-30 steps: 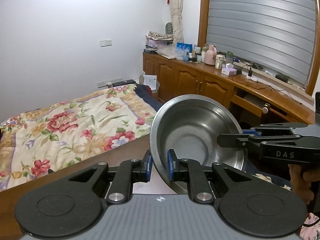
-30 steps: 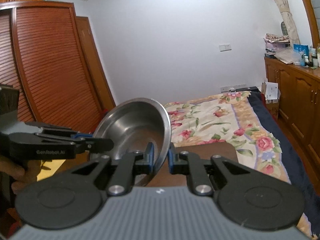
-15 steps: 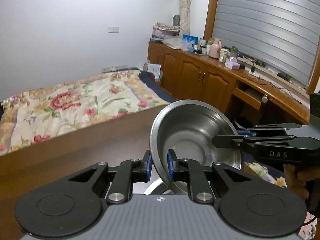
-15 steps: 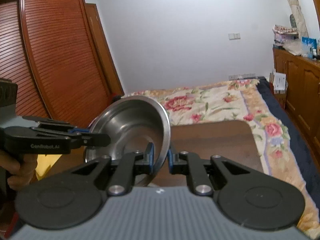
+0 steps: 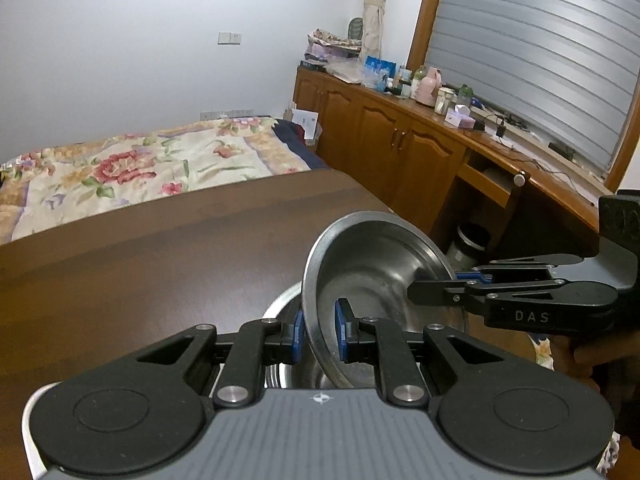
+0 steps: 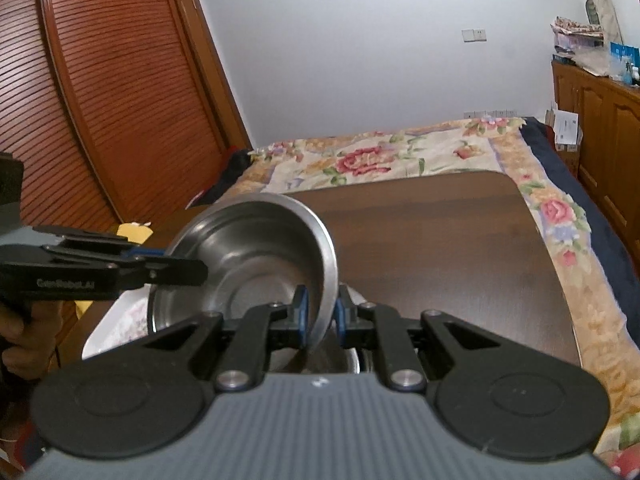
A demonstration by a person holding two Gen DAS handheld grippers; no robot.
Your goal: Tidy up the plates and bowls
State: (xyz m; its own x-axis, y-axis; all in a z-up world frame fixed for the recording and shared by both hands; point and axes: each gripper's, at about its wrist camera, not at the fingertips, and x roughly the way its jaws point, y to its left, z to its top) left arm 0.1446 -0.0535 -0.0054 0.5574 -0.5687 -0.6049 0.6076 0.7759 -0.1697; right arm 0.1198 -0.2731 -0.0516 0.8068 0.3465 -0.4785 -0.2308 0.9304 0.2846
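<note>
A steel bowl (image 5: 372, 272) (image 6: 248, 252) hangs tilted above the dark wooden table (image 5: 160, 272), gripped on opposite sides of its rim. My left gripper (image 5: 318, 336) is shut on the near rim in the left wrist view, where my right gripper (image 5: 440, 290) pinches the far right rim. In the right wrist view my right gripper (image 6: 322, 314) is shut on the rim and the left gripper (image 6: 176, 270) clamps the far side. A second steel bowl (image 5: 280, 300) (image 6: 352, 356) sits on the table right under the held one. A white flowered plate (image 6: 120, 320) lies to its left.
A bed with a floral cover (image 5: 140, 164) lies beyond the table's far edge. Wooden cabinets with bottles and boxes (image 5: 420, 92) run along the right wall, and a louvred wardrobe (image 6: 100, 100) stands on the left. A bin (image 5: 472, 240) stands by the table's right corner.
Both grippers have come down together with the bowl toward the table. The table now fills more of both views, and the second bowl and the plate have come into sight beneath.
</note>
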